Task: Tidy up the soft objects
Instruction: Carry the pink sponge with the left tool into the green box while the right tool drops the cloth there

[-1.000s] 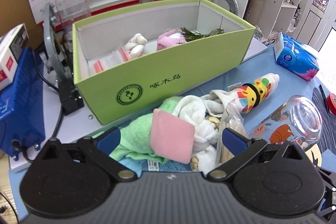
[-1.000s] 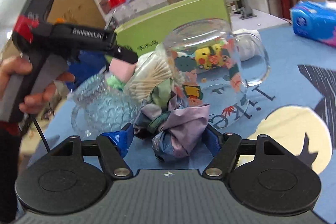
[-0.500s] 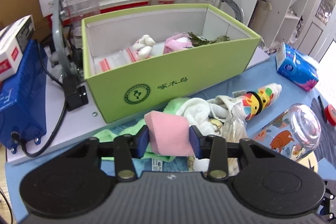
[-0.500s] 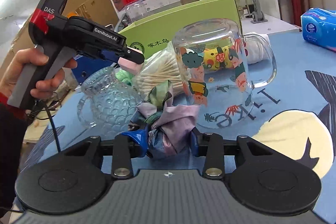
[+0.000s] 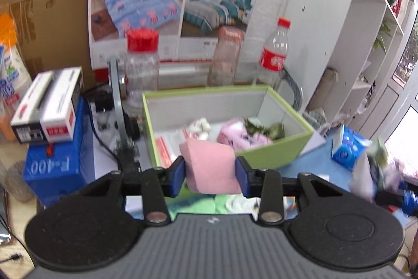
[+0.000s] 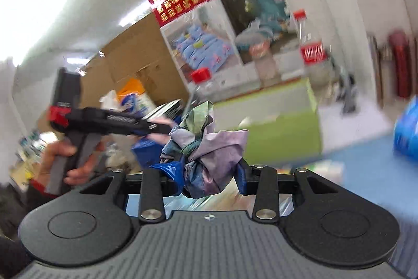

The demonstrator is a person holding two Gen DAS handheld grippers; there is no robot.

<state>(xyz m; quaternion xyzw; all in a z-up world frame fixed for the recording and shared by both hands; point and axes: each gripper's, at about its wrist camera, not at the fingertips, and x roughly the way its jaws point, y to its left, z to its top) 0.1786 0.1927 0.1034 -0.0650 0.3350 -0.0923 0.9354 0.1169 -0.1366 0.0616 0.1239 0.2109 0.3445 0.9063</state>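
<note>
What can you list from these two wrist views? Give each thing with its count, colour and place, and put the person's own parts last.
Sponge: one, pink, clamped in the left gripper, in front of the box.
Cloth bundle: one, purple and green, clamped in the right gripper.
Box: one, green outside and grey inside, open, on the table; holds soft pink and white items.
Bottles: three, clear, behind the box; red-capped jar, pink-tinted one, red-labelled one.
Tissue pack: one, blue, right of the box.
Case: one, blue, left of the box, a white carton on top.
Towel: one, green, under the left gripper.
Left gripper: shut on the sponge.
Right gripper: shut on the cloth bundle.
</note>
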